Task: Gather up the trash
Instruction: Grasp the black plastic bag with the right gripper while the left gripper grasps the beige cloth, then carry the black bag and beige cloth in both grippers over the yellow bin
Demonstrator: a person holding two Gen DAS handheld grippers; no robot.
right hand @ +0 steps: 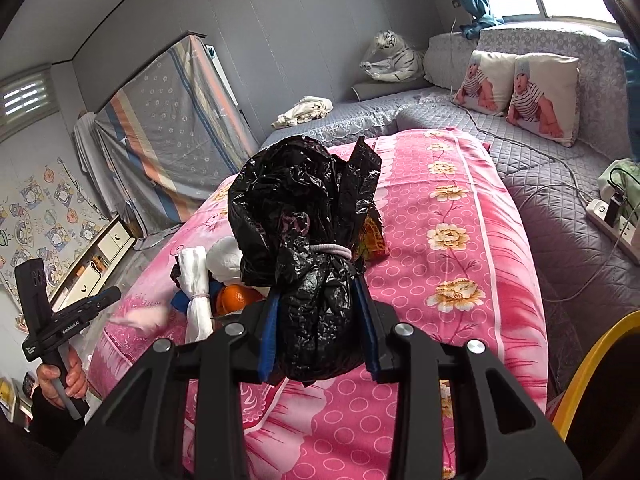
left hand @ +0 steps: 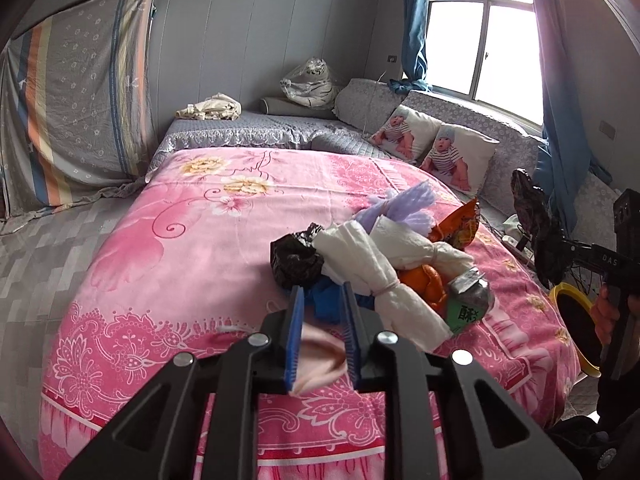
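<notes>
Grey walls, a window and grey quilted bedding frame the bed [left hand: 168,240], whose pink floral blanket carries the trash heap near its right side. At the bed's right edge stands a yellow-rimmed bin [left hand: 572,324], apparently the target. On the heap lie a white tied bundle [left hand: 384,280], a lilac bundle [left hand: 388,204], an orange snack wrapper [left hand: 460,228], an orange peel [left hand: 424,280], a green foil pack [left hand: 468,304], a small black bag [left hand: 296,260] and something blue beneath. The right tool [right hand: 320,332] is pinching a black plastic bag tied with a band [right hand: 304,208], lifted clear of the blanket. The left tool [left hand: 322,340] is pressed on a pale pink scrap [left hand: 320,364], blurred, just short of the heap. Judging by this, the step in hand is carrying picked pieces away; next each tool probably needs to swing over the bin's mouth and spread, then return for the rest of the heap.
</notes>
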